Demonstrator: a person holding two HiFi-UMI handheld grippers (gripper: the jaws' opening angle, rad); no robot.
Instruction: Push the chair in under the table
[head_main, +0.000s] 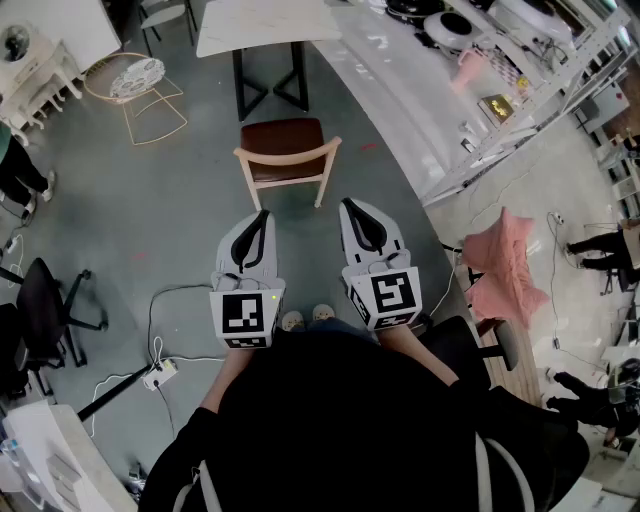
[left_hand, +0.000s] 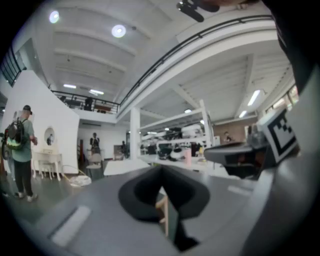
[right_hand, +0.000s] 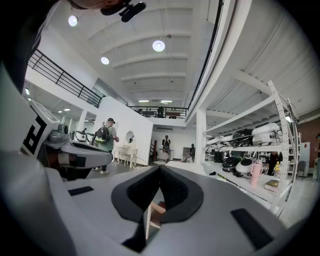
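A wooden chair (head_main: 285, 158) with a dark brown seat and a pale curved backrest stands on the grey floor, pulled out from a white-topped table (head_main: 262, 27) on black legs beyond it. Both grippers are held level, side by side, just short of the backrest and not touching it. My left gripper (head_main: 264, 215) is shut with nothing in it, and so is my right gripper (head_main: 347, 204). A slice of the chair's pale wood (left_hand: 162, 206) shows past the closed jaws in the left gripper view, and the same wood (right_hand: 152, 210) in the right gripper view.
A wire-frame stool (head_main: 140, 88) stands at the back left. A long white shelf unit (head_main: 470, 90) with appliances runs along the right. A black office chair (head_main: 45, 305) and floor cables (head_main: 160, 370) lie at the left. A pink cloth (head_main: 500, 270) hangs at the right. A person (right_hand: 106, 145) stands far off.
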